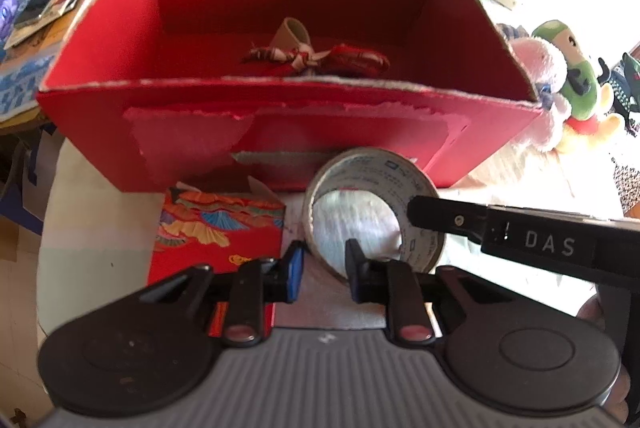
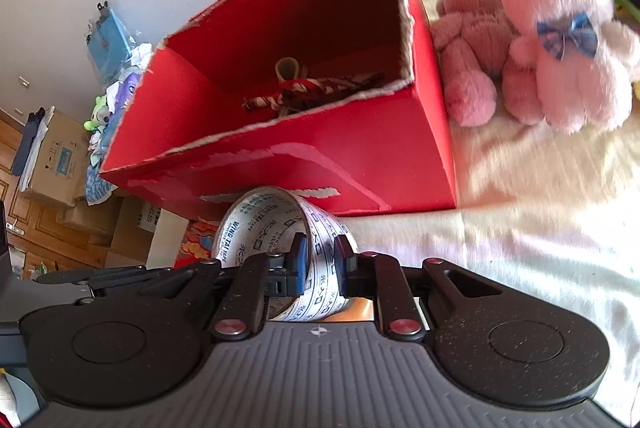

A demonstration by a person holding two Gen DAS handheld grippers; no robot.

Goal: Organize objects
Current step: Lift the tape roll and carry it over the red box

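A roll of printed packing tape (image 1: pixel 376 187) stands on edge in front of a large open red box (image 1: pixel 280 131). My right gripper (image 2: pixel 320 260) is shut on the wall of the tape roll (image 2: pixel 280 224); its black finger (image 1: pixel 432 214) reaches in from the right in the left wrist view. My left gripper (image 1: pixel 325 266) straddles the roll's lower left wall, one finger outside and one inside, with a gap still showing. A red-and-white ribbon bundle (image 1: pixel 316 57) lies inside the red box (image 2: pixel 320 155).
A small red box with a fan pattern (image 1: pixel 216 232) stands left of the roll. Pink plush toys (image 2: pixel 560 47) and a green one (image 1: pixel 576 67) lie right of the red box on the pale bedding (image 2: pixel 520 248). Cardboard boxes (image 2: pixel 60 155) stand far left.
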